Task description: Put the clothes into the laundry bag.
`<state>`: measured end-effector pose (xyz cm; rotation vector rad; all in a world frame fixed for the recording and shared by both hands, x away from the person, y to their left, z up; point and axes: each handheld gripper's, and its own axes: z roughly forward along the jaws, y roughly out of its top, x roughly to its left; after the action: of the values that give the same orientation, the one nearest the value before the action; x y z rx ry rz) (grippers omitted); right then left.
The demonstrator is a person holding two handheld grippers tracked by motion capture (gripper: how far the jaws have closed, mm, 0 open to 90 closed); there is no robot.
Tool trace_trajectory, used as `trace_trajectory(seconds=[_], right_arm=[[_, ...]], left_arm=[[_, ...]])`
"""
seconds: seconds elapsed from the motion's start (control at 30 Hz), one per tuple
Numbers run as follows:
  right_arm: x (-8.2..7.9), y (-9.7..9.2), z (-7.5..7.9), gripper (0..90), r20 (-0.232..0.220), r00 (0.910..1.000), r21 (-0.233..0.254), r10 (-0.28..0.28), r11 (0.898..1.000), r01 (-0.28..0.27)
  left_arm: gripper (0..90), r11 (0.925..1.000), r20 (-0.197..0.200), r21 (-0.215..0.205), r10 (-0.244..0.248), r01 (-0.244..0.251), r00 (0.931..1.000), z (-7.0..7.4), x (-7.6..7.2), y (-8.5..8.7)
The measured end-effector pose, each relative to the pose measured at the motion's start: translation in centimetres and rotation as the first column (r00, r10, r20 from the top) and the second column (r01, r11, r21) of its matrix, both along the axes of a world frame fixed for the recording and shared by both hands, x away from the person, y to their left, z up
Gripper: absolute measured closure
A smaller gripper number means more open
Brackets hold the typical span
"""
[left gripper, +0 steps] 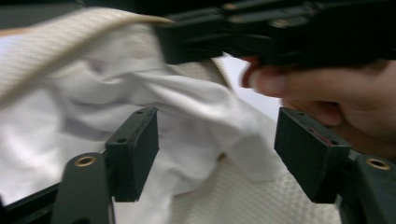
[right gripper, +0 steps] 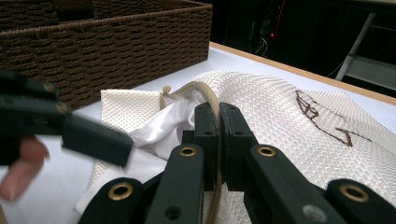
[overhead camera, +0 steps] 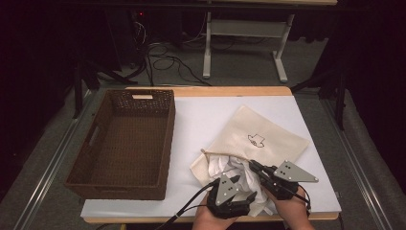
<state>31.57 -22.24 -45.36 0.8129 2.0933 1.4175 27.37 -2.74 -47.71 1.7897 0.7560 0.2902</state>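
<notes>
Between the left gripper's [left gripper: 215, 154] parted jaws lies white cloth [left gripper: 187, 107], unpinched.

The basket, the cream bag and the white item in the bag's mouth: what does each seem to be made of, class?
Basket: dark brown woven wicker or a rattan look-alike, matt; the plaited strands show on its walls.
Cream bag: textured mesh or waffle-weave fabric with a zip edge, judging by its fine grid pattern.
White item: thin, smooth cloth, probably cotton or a synthetic; it lies in soft crumpled folds.

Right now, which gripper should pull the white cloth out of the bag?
Probably the left gripper. Its jaws are open with the white cloth between them, ready to pinch. The right gripper is busy, shut on the zipper edge of the bag, holding it.
</notes>
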Motion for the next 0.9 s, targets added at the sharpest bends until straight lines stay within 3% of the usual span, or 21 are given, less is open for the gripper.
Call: trace_trajectory(seconds=[0.03, 0.07, 0.13, 0.17, 0.2, 0.23, 0.3, 0.43, 0.47, 0.53, 0.57, 0.6, 0.63, 0.67, 0.7, 0.77, 0.8, 0.83, 0.9], right_arm=[[0.0, 0.0, 0.0, 88.1, -0.001, 1.0000, 0.001, 0.000, 1.000, 0.000], [0.0, 0.0, 0.0, 88.1, -0.001, 1.0000, 0.001, 0.000, 1.000, 0.000], [0.0, 0.0, 0.0, 88.1, 0.006, 1.0000, 0.001, 0.002, 1.000, -0.002], [0.0, -0.1, 0.0, 88.1, 0.006, 1.0000, 0.010, 0.007, 1.000, -0.007], [0.0, -0.1, 0.0, 88.1, 0.006, 1.0000, 0.010, 0.007, 1.000, -0.007], [0.0, -0.1, 0.1, 88.0, 0.007, 0.9999, 0.007, 0.008, 1.000, -0.008], [-0.1, -0.1, 0.1, 88.0, 0.002, 1.0000, 0.007, 0.005, 1.000, -0.005], [0.0, -0.1, 0.1, 88.1, 0.005, 1.0000, 0.013, 0.003, 1.000, -0.003], [0.0, -0.2, 0.0, 88.1, 0.003, 1.0000, 0.012, 0.000, 1.000, 0.000], [0.1, -0.3, 0.0, 88.1, -0.001, 1.0000, 0.011, 0.001, 1.000, -0.001], [0.1, -0.3, 0.0, 88.1, 0.005, 1.0000, 0.014, 0.005, 1.000, -0.005], [0.1, -0.4, 0.0, 88.1, 0.001, 1.0000, 0.018, 0.005, 1.000, -0.005], [0.1, -0.4, 0.0, 88.0, 0.005, 1.0000, 0.016, 0.006, 1.000, -0.006], [0.1, -0.4, 0.0, 88.0, 0.005, 1.0000, 0.016, 0.006, 1.000, -0.006], [0.1, -0.4, 0.0, 88.0, 0.005, 1.0000, 0.011, 0.004, 1.000, -0.004], [0.0, -0.4, 0.0, 88.0, 0.004, 1.0000, 0.012, 0.002, 1.000, -0.002], [0.0, -0.4, 0.0, 88.0, -0.001, 1.0000, 0.007, -0.001, 1.000, 0.001], [0.0, -0.3, 0.0, 88.0, 0.002, 1.0000, 0.006, 0.000, 1.000, 0.000], [-0.1, -0.2, 0.0, 88.0, -0.003, 1.0000, 0.005, -0.003, 1.000, 0.003]], left_arm=[[56.8, 0.9999, -0.010, 0.001, -0.014, 0.014, 0.9999, -0.2, 0.2, -0.2], [56.8, 0.9999, -0.019, 0.014, -0.009, 0.010, 0.9998, -0.4, 0.5, -0.4], [80.6, 0.9972, -0.011, 0.065, 0.039, -0.038, 0.9992, -0.8, 1.0, -0.3], [86.5, 0.9895, -0.001, 0.116, 0.086, -0.086, 0.9963, -1.4, 2.1, 0.0], [87.0, 0.9895, -0.001, 0.116, 0.086, -0.086, 0.9963, -1.4, 2.1, 0.0], [87.0, 0.9843, -0.003, 0.134, 0.116, -0.115, 0.9932, -1.8, 3.2, 0.3], [87.0, 0.9799, 0.002, 0.147, 0.136, -0.135, 0.9907, -2.0, 4.1, 0.2], [87.2, 0.9708, 0.011, 0.176, 0.164, -0.164, 0.9864, -2.6, 6.2, -1.0], [87.0, 0.9721, 0.003, 0.171, 0.162, -0.160, 0.9868, -2.8, 6.5, -1.4], [76.2, 0.9754, -0.002, 0.161, 0.153, -0.151, 0.9882, -3.0, 6.6, -1.8], [76.2, 0.9751, 0.012, 0.165, 0.148, -0.148, 0.9889, -3.0, 6.3, -1.8], [67.5, 0.9741, 0.029, 0.174, 0.141, -0.144, 0.9896, -2.9, 5.8, -1.7], [52.9, 0.9721, 0.044, 0.183, 0.141, -0.147, 0.9890, -2.8, 5.3, -1.4], [52.9, 0.9732, 0.055, 0.179, 0.137, -0.145, 0.9891, -2.6, 4.7, -0.9], [43.7, 0.9764, 0.057, 0.165, 0.132, -0.140, 0.9896, -2.4, 4.0, -0.2], [39.3, 0.9777, 0.062, 0.152, 0.137, -0.145, 0.9886, -2.1, 2.9, 1.2], [35.0, 0.9772, 0.059, 0.151, 0.142, -0.150, 0.9880, -2.2, 2.2, 2.2], [25.0, 0.9747, 0.057, 0.158, 0.151, -0.158, 0.9869, -2.2, 1.9, 3.0], [21.9, 0.9679, 0.047, 0.173, 0.177, -0.182, 0.9831, -2.4, 1.7, 4.6]])
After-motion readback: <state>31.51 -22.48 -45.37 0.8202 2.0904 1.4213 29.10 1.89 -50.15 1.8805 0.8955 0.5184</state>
